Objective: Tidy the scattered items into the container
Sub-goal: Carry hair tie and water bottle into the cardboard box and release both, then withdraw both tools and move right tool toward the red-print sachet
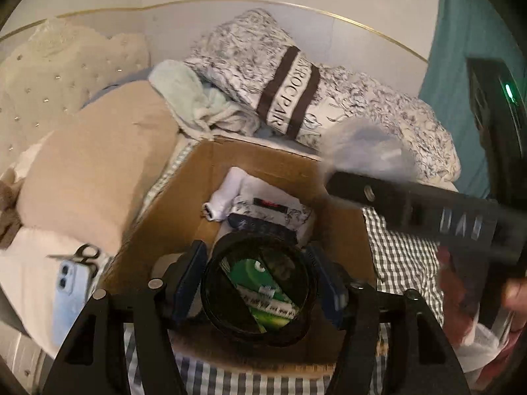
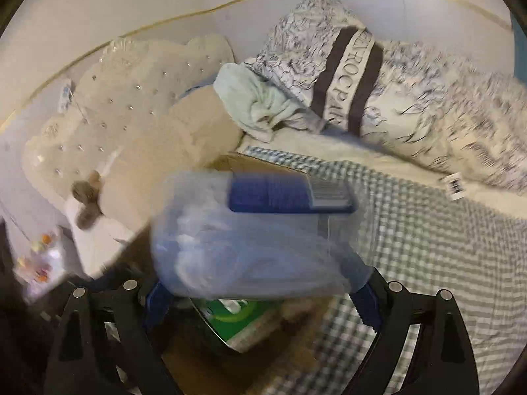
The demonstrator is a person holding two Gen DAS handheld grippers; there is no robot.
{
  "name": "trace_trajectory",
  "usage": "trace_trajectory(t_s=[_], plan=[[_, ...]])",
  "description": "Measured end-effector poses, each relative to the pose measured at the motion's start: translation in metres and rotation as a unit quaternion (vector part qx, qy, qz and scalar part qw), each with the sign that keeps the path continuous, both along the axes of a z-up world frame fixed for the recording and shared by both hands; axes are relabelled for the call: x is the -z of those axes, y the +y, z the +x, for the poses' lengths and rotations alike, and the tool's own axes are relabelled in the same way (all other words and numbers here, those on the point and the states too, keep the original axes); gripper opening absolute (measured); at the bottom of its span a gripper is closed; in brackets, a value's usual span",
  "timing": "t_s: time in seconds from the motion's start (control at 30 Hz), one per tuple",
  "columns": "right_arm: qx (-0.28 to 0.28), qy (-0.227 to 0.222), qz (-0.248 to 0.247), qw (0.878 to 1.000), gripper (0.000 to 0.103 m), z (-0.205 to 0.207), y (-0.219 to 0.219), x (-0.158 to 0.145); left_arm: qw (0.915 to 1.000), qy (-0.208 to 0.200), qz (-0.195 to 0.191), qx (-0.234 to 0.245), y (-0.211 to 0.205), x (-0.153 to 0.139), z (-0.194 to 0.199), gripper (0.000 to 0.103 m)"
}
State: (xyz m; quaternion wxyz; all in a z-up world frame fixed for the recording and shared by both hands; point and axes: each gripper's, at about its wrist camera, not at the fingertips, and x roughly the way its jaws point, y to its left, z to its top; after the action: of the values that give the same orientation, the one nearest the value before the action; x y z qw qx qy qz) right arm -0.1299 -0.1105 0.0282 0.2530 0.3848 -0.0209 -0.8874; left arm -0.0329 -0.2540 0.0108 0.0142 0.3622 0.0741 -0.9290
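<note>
Round black container (image 1: 260, 293), square cardboard box (image 1: 184, 210), crinkly plastic packet (image 2: 250, 240)

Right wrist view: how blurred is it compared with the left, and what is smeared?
Right wrist view: heavy motion blur; the plastic bag between the right gripper fingers and the patterned pillow streak. Left wrist view: sharper; the cardboard box and round black tub read clearly, only the other gripper crossing at right smears.

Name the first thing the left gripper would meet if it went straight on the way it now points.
Most likely the black round tub lying between the open fingers of the left gripper, inside the cardboard box; depth is unclear, so they may already touch.
</note>
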Motion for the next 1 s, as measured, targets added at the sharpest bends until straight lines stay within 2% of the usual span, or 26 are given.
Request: trace_trajectory(t_s=[0.03, 0.1, 0.23, 0.37, 0.43, 0.5, 0.7, 0.83, 0.93, 1.0], plan=[[0.012, 0.006, -0.01, 1.0, 0.092, -0.002, 0.004, -0.003, 0.9999, -0.003, -0.013, -0.008, 0.003, 0.0, -0.001, 0.103], [0.025, 0.017, -0.024, 0.999, 0.094, -0.006, 0.012, -0.01, 0.999, -0.001, -0.039, -0.022, 0.009, -0.004, -0.001, 0.103], [0.023, 0.045, -0.019, 0.999, 0.094, -0.002, 0.04, -0.027, 0.998, -0.005, -0.06, -0.021, 0.028, -0.009, 0.0, 0.103], [0.033, 0.077, 0.015, 0.996, 0.094, 0.021, 0.091, -0.039, 0.999, -0.005, -0.032, -0.032, 0.057, -0.021, 0.001, 0.103], [0.045, 0.095, 0.043, 0.993, 0.094, 0.036, 0.123, -0.05, 0.9995, -0.005, -0.018, -0.027, 0.079, -0.035, 0.001, 0.103], [0.066, 0.117, 0.066, 0.989, 0.094, 0.055, 0.158, -0.066, 0.9992, 0.003, -0.025, -0.031, 0.105, -0.053, 0.004, 0.103], [0.112, 0.153, 0.09, 0.978, 0.097, 0.108, 0.248, -0.11, 0.998, 0.042, -0.036, -0.031, 0.167, -0.104, 0.031, 0.103], [0.129, 0.169, 0.074, 0.974, 0.1, 0.136, 0.287, -0.114, 0.9965, 0.049, -0.064, -0.022, 0.195, -0.11, 0.049, 0.103], [0.137, 0.168, 0.057, 0.975, 0.1, 0.141, 0.302, -0.105, 0.9947, 0.06, -0.081, -0.02, 0.206, -0.104, 0.057, 0.103], [0.134, 0.16, 0.051, 0.977, 0.1, 0.139, 0.306, -0.095, 0.9947, 0.062, -0.078, -0.025, 0.209, -0.096, 0.056, 0.103]])
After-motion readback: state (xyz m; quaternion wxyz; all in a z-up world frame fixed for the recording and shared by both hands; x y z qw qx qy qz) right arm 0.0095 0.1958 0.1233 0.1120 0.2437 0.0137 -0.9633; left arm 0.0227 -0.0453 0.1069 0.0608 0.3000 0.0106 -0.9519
